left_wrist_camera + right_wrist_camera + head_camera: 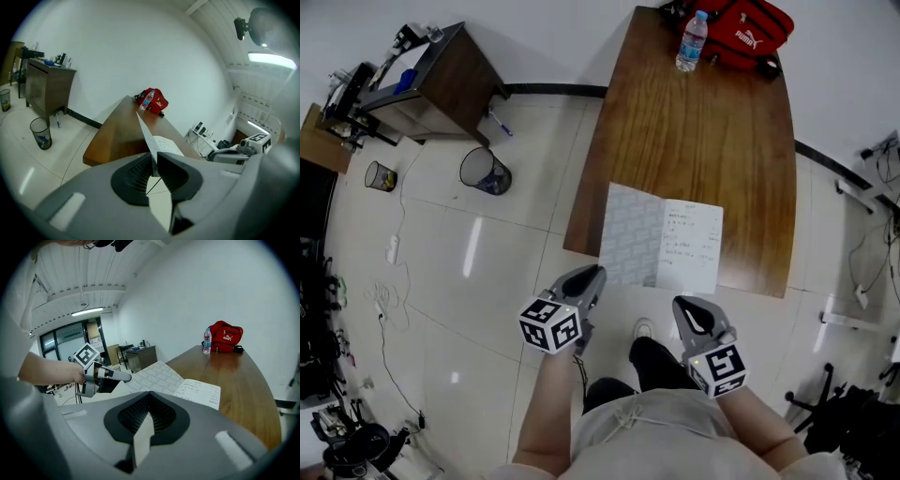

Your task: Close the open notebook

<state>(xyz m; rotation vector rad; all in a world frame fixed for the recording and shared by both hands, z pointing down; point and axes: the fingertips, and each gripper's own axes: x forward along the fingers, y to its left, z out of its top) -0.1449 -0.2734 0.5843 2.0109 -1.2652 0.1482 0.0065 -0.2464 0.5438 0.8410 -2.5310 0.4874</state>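
Note:
The open notebook (689,246) lies at the near edge of the brown table (694,141), its right page handwritten. Its grey patterned left cover (630,234) hangs past the table's near left corner. My left gripper (593,275) is at that cover's near edge. In the left gripper view the cover (145,131) stands edge-on and runs in between the jaws of the left gripper (153,165), which is shut on it. My right gripper (689,305) hovers just short of the table, below the right page, shut and holding nothing. The right gripper view shows the raised cover (154,376), the page (197,392) and the left gripper (124,377).
A water bottle (691,42) and a red bag (750,28) sit at the table's far end. To the left on the floor are a mesh wastebasket (485,172) and a dark cabinet (441,80). Cables and chair bases lie at both sides.

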